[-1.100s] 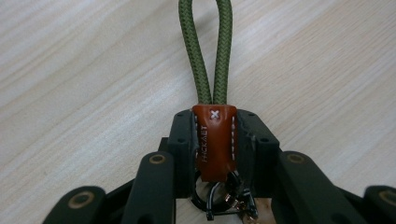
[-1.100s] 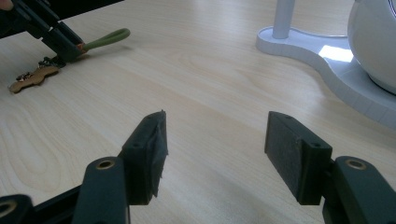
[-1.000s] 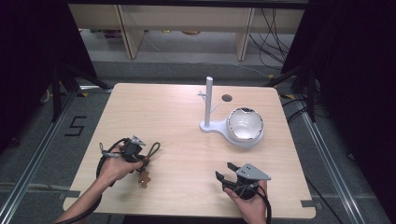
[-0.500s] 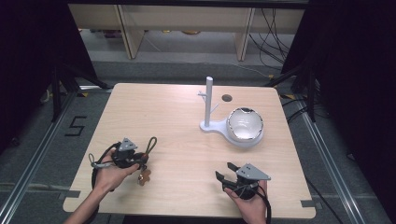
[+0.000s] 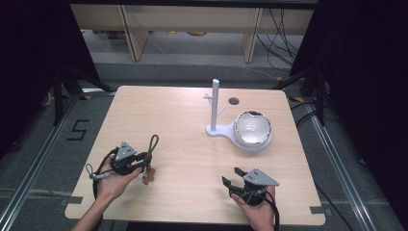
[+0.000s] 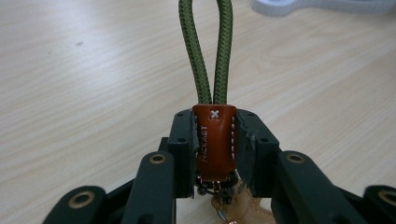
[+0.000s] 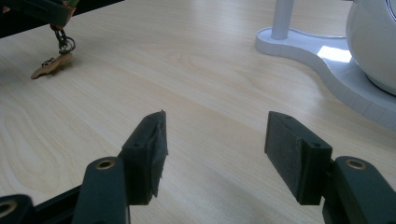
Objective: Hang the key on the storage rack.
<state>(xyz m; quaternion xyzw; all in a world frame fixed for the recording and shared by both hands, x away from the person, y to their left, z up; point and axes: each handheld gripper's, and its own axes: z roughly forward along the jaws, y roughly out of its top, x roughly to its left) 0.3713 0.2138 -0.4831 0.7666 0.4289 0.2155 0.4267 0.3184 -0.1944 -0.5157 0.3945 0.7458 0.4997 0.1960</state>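
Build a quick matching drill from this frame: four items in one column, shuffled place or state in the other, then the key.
Items
1. green cord loop with brown leather tab
2. left gripper
3. right gripper
4. white stand with upright post and bowl

States
A. open, holding nothing
B. far right part of the wooden table
C. clamped between black fingers
D. shut on the leather tab

Pairs: 1-C, 2-D, 3-A, 4-B

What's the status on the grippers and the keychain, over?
Left gripper shut on keychain, green loop pointing ahead, charm dangling to table. Right gripper open, holding nothing. White stand and bowl far side, nothing in the way.
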